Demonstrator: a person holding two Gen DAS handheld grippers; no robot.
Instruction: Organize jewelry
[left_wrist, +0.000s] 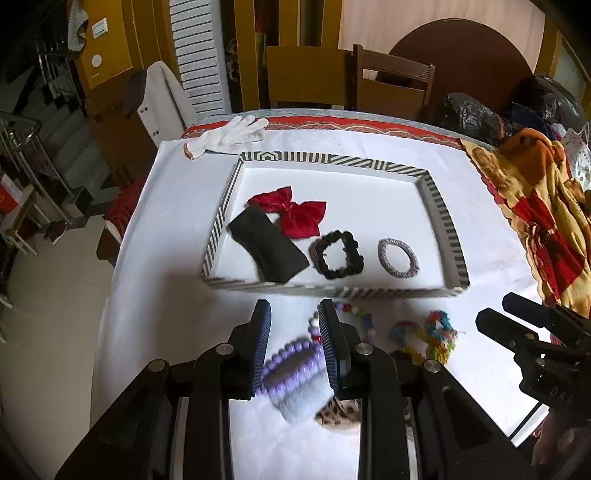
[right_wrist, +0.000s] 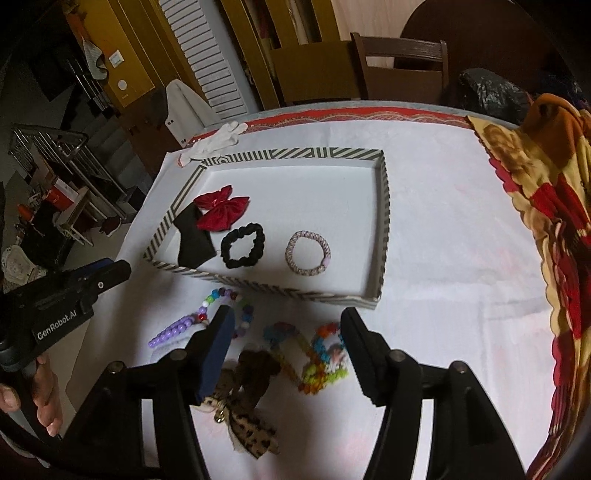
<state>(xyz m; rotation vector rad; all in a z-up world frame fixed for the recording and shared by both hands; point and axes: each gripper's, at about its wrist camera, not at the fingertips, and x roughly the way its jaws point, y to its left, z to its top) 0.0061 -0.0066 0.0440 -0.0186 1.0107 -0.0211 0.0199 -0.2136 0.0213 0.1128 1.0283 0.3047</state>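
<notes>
A striped-rim tray (left_wrist: 221, 206) (right_wrist: 384, 221) holds a red bow (left_wrist: 295, 212) (right_wrist: 221, 206), a black band (left_wrist: 267, 249) (right_wrist: 194, 240), a black scrunchie (left_wrist: 336, 254) (right_wrist: 243, 245) and a pinkish hair tie (left_wrist: 399, 256) (right_wrist: 308, 253). My left gripper (left_wrist: 294, 317) is open above a purple bead bracelet (left_wrist: 291, 363) (right_wrist: 171, 332). My right gripper (right_wrist: 286, 325) (left_wrist: 517, 317) is open above colourful bead pieces (right_wrist: 314, 354) (left_wrist: 424, 338) and a leopard-print bow (right_wrist: 247, 417) (left_wrist: 340, 415). A multicoloured bead string (right_wrist: 225, 295) (left_wrist: 364, 317) lies by the tray.
A white glove (left_wrist: 229, 136) (right_wrist: 214, 142) lies behind the tray. A patterned blanket (left_wrist: 535, 210) (right_wrist: 546, 221) covers the table's right side. Chairs (left_wrist: 391, 81) stand beyond the far edge. The table edge drops off at left.
</notes>
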